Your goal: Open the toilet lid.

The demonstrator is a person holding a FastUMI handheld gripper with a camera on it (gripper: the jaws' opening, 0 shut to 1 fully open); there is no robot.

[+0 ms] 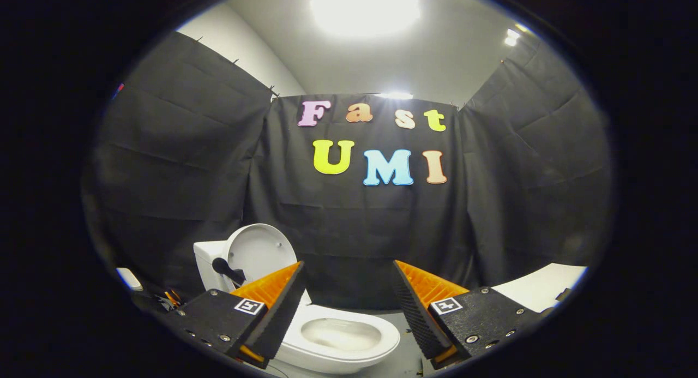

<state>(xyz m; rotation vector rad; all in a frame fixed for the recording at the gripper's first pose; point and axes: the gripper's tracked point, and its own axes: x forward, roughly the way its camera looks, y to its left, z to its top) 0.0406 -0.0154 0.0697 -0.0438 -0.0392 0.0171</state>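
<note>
A white toilet (pixel 349 340) sits just ahead of the gripper (pixel 349 307), whose fingers are spread wide and empty. The lid (pixel 256 252) stands raised against the tank (pixel 206 263); a stray bump could likely knock it shut

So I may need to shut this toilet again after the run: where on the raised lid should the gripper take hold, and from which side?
Probably the lid's free top edge, from the front over the bowl. It stands upright against the tank, so that rounded rim is the thin, exposed part the fingers could straddle; its hinged end is hidden behind a finger. The gripper is open, holding nothing.
</note>
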